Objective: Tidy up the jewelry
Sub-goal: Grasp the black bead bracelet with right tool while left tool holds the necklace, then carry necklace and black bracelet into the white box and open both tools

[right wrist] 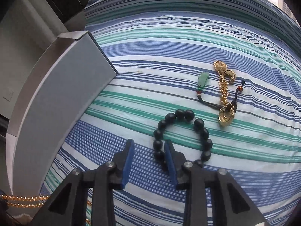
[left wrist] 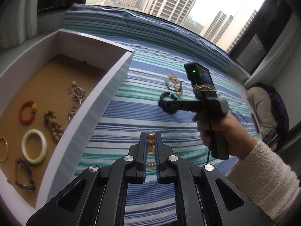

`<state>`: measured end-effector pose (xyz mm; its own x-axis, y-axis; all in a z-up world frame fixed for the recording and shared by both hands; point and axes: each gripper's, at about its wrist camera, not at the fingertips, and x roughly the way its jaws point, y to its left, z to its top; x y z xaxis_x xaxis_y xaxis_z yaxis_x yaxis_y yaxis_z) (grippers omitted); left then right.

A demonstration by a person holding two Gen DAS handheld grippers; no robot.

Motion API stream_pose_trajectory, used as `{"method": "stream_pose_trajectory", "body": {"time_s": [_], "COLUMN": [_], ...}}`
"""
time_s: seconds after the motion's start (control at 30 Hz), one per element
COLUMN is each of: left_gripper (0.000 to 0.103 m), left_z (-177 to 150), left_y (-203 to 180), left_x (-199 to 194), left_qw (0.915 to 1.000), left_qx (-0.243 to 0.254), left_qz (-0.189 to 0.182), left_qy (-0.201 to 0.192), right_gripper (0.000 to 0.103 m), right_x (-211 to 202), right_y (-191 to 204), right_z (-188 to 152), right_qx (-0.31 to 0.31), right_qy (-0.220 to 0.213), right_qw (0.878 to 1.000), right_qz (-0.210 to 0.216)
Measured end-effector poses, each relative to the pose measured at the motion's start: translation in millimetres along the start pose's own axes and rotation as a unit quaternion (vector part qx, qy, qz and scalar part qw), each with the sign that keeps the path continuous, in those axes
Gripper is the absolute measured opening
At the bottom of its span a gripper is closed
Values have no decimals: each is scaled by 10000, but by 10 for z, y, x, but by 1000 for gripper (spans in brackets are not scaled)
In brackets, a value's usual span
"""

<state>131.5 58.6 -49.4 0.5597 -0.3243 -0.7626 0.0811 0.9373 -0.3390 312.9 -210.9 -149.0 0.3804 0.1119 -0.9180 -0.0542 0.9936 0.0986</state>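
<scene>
My left gripper (left wrist: 150, 141) is shut on an amber bead strand (left wrist: 150, 140) above the striped bedspread, to the right of the white box (left wrist: 105, 94). The strand also shows at the lower left of the right wrist view (right wrist: 22, 200). My right gripper (right wrist: 149, 148) is open, low over a black bead bracelet (right wrist: 199, 130); its right finger sits inside the loop, against the left beads. In the left wrist view the right gripper (left wrist: 165, 105) hovers over that bracelet (left wrist: 166, 96). A gold chain with discs (right wrist: 224, 90) and a green pendant on a dark cord (right wrist: 203, 79) lie just beyond.
The box has a brown floor holding a red bead bracelet (left wrist: 27, 112), a wooden bead bracelet (left wrist: 53, 125), a pale bangle (left wrist: 33, 146), silver pieces (left wrist: 77, 94), a dark bangle (left wrist: 23, 175) and a gold chain (left wrist: 3, 148). A window (left wrist: 169, 0) lies beyond the bed.
</scene>
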Motion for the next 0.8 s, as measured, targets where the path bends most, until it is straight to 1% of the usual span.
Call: {"method": "stream_pose_trajectory", "body": {"time_s": [0.03, 0.1, 0.13, 0.23, 0.33, 0.43, 0.53, 0.6, 0.7, 0.8], "left_gripper": [5, 5, 5, 5, 5, 5, 5, 5, 5, 5], "left_z": [4, 12, 23, 89, 203, 336, 479, 582, 746, 891], "left_y": [1, 2, -4, -37, -98, -151, -156, -117, -8, 145], "left_x": [19, 32, 23, -65, -216, -463, -772, -1010, -1383, -1697], "left_qw": [10000, 10000, 9999, 10000, 9999, 9997, 9991, 9986, 9978, 9966], "left_qx": [-6, -40, -46, -21, -7, 19, -40, -94, -152, -182], "left_qz": [25, 38, 45, 4, -108, -233, -410, -458, -404, -154], "left_qy": [27, 79, 89, 60, 69, -28, -135, -251, -507, -791], "right_gripper": [13, 12, 12, 12, 12, 12, 12, 12, 12, 12], "right_x": [50, 19, -23, -336, -779, -1230, -1675, -1872, -2130, -2229], "right_y": [40, 70, 54, 4, 5, 83, 217, 356, 642, 944], "right_z": [-17, -34, -41, -76, -82, -42, -11, 67, 139, 220], "right_qx": [-85, -108, -20, 223, 294, 195, -49, -238, -482, -696], "right_qy": [106, 68, 48, -248, -525, -770, -1014, -1167, -1395, -1536], "right_qw": [9997, 9995, 9996, 9994, 9973, 9949, 9912, 9884, 9827, 9763], "right_qz": [-178, -293, -262, 84, 415, 627, 845, 947, 1121, 1357]}}
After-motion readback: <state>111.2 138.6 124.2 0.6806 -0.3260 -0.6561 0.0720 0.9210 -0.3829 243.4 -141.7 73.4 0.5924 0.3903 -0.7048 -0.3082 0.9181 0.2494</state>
